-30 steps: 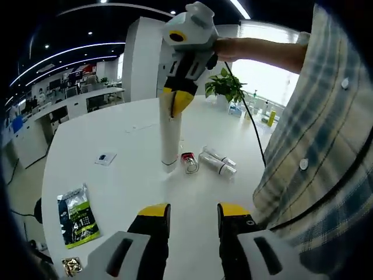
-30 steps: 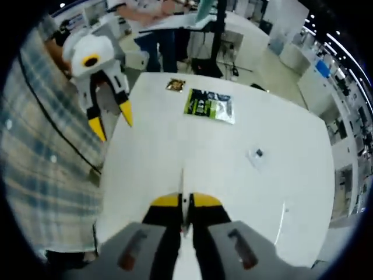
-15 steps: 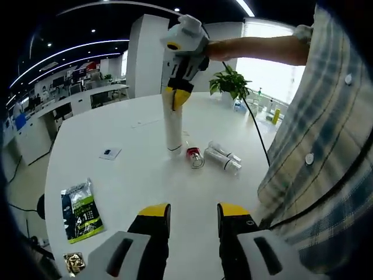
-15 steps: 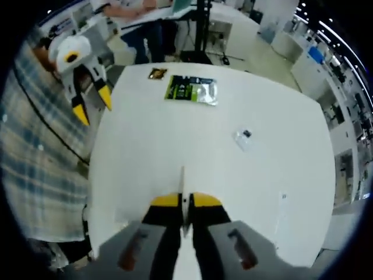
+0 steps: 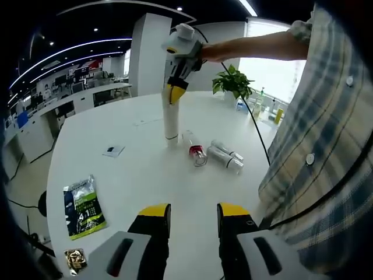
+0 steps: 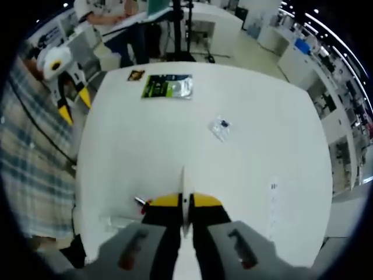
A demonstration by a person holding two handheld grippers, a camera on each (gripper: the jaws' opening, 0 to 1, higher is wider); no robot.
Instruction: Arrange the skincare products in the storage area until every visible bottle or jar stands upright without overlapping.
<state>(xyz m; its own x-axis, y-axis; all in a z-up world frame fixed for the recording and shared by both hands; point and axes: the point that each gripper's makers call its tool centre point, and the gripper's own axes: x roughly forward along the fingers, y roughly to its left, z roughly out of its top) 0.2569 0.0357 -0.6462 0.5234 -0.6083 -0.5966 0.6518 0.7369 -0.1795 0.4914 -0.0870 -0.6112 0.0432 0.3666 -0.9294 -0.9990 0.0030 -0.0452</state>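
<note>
In the left gripper view the right tool (image 5: 173, 93), white body with yellow tips, sits upper centre of the frame, pinching the top of a tall white cylindrical tube (image 5: 170, 119) that stands upright with its base down on the round white worktop (image 5: 140, 175). Just right of the tube's base, a clear bottle with a red band (image 5: 194, 149) lies on its side, and right next to that is a pair of clear bottles with white caps (image 5: 224, 156), also lying down, looks like they're touching each other. Over at lower left of the frame there's a green and black foil packet (image 5: 85, 207) lying flat, a small gold wrapper (image 5: 74, 260) below it near the edge, and a little dark sachet (image 5: 113, 151) further up the worktop. The left tool (image 5: 192, 217) is at the bottom of its own view, yellow-tipped jaws spread apart with nothing between them, hovering over bare worktop. In the right gripper view the right tool (image 6: 185, 202) has its jaws pressed onto the thin white tube edge at bottom centre, and the left tool (image 6: 72, 106) shows at upper left with jaws spread. A person's plaid shirt (image 5: 317, 146) fills the right side of the left gripper view.
</note>
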